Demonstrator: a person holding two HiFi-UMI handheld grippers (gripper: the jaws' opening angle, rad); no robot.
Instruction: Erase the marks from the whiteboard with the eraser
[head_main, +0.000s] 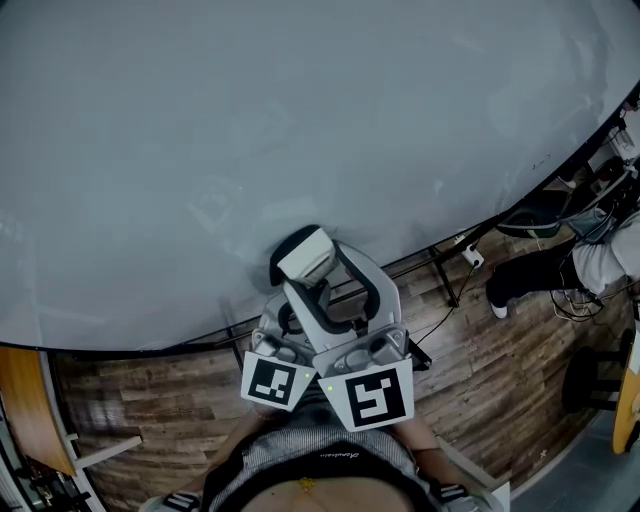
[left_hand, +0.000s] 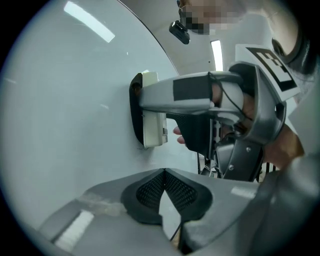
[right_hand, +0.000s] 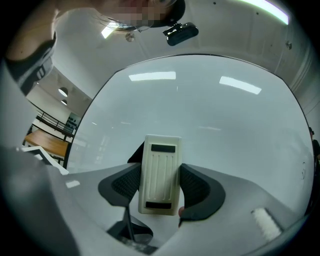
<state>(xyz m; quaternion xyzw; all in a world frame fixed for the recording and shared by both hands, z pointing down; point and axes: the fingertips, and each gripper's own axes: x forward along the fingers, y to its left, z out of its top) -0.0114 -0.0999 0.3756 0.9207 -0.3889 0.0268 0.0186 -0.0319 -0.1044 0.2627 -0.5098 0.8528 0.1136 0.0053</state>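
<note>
eraser (right_hand: 159, 175) flat on whiteboard (right_hand: 215, 115), lengthwise between jaws

We see the eraser (right_hand: 160, 172), a cream ribbed plastic block with a dark felt pad, pressed pad-first flat against the whiteboard (head_main: 250, 130) near its lower edge. The whiteboard is broad, glossy, pale grey and faintly smudged.

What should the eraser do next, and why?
Probably slide the eraser toward the faint smudge beside it on the whiteboard. The right gripper clamps the eraser, its dark pad looks pressed to the board, and that smudge looks like leftover marking.
</note>
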